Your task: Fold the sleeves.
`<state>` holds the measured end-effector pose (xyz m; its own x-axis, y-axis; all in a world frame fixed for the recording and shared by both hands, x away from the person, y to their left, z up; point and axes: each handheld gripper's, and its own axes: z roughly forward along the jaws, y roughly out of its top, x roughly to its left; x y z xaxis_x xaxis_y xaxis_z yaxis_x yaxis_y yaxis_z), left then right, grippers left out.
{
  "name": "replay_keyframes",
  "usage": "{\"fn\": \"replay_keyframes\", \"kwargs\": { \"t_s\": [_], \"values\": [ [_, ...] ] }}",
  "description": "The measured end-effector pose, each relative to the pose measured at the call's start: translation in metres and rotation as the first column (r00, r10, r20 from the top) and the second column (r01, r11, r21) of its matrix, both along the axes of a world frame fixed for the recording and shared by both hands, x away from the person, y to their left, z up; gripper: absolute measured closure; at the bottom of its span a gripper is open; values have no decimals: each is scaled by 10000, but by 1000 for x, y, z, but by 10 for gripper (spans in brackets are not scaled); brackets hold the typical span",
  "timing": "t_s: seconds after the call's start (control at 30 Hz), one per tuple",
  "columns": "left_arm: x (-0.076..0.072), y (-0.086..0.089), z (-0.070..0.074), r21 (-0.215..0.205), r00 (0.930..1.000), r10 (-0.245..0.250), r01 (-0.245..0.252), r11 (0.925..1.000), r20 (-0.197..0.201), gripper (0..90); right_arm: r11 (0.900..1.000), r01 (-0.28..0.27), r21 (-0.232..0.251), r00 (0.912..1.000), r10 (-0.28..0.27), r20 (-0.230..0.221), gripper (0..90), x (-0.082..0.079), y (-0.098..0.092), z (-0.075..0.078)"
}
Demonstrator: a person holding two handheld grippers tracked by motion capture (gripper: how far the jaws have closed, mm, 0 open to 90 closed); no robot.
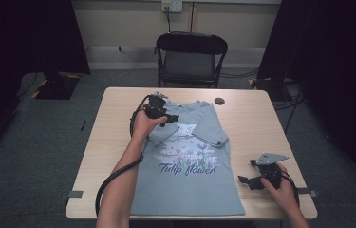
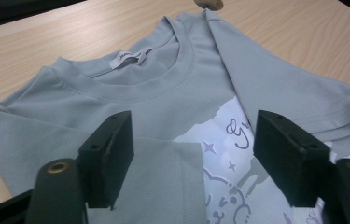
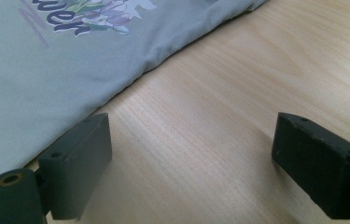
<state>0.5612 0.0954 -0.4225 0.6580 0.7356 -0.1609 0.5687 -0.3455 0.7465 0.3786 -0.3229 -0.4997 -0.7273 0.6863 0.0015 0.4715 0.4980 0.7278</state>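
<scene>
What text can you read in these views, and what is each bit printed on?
"Tulip flower": printed in dark script across the front of the grey T-shirt.
Neck label inside the collar: print too small to read.
Purple scribble on the pale chest graphic: not legible as a word.

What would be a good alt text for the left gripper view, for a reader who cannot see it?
Two black fingers of the open left gripper hover over a grey T-shirt spread on a wooden table, its sleeves folded inward over the print. The collar and its white label lie beyond.
</scene>
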Motion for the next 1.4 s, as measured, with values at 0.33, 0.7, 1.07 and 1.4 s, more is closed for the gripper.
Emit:
{"fn": "replay_keyframes", "kwargs": {
  "t_s": [0.33,0.7,1.07,1.4],
  "values": [
    [-10,9,2,-180,9998,165,-167,9997,-109,174,10000,-5,-4,10000,5,-2,112,0,0,0],
    [-19,17,5,-390,9999,102,-102,9992,-10,166,10000,15,-1,10000,-15,-3,112,0,0,0],
    [-30,25,3,-592,10000,37,-39,9982,-44,162,10000,35,-3,10000,-35,-6,112,-1,0,0],
    [-39,31,1,-543,9999,-111,109,9985,-35,161,10000,46,-2,10000,-46,-3,112,-1,0,0]
  ]
}}
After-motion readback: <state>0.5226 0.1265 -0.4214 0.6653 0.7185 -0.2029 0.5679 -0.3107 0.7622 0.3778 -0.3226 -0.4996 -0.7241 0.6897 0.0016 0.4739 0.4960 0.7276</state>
